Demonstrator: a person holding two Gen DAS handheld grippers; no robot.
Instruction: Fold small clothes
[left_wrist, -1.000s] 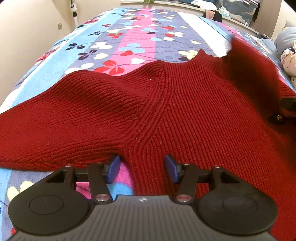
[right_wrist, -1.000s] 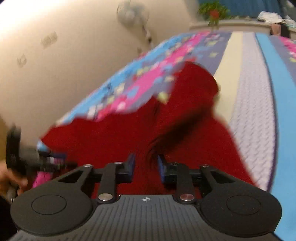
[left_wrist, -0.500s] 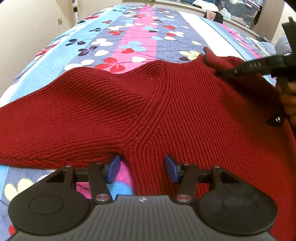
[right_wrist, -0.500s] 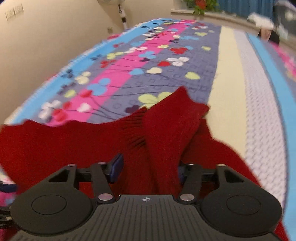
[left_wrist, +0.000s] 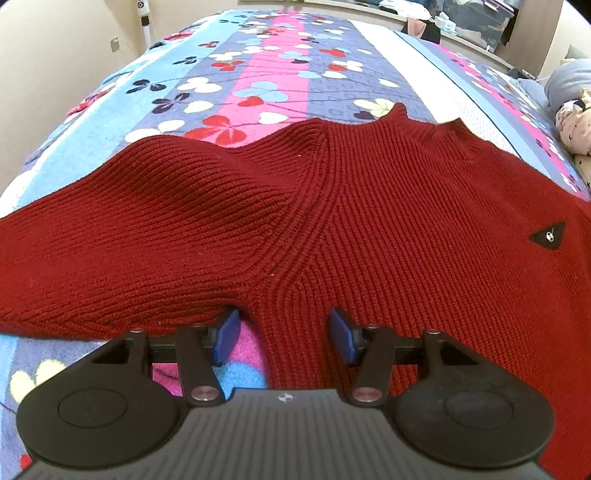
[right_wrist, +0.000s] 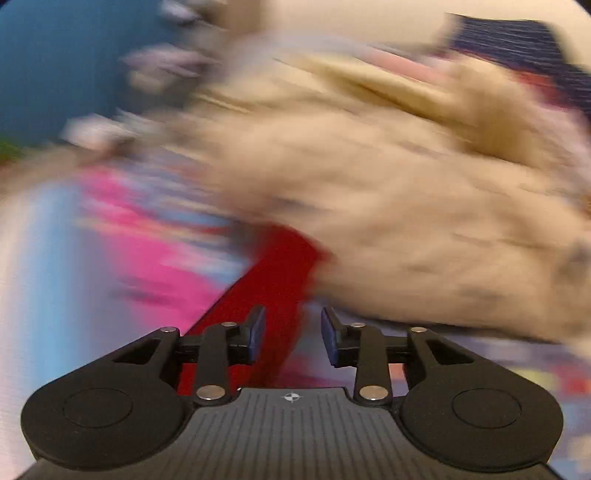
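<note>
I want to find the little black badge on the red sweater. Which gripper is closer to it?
Probably left. The left gripper sits at the red sweater's near edge, the black badge off to its right. The right gripper's blurred view shows no badge.

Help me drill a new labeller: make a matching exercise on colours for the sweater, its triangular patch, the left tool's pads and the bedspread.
Things:
1. sweater
2. triangular patch
3. left tool, its pads
4. bedspread

Colours:
A. blue
B. striped, with flowers
C. dark red
D. black

Pairs: 1-C; 2-D; 3-A; 4-B
</note>
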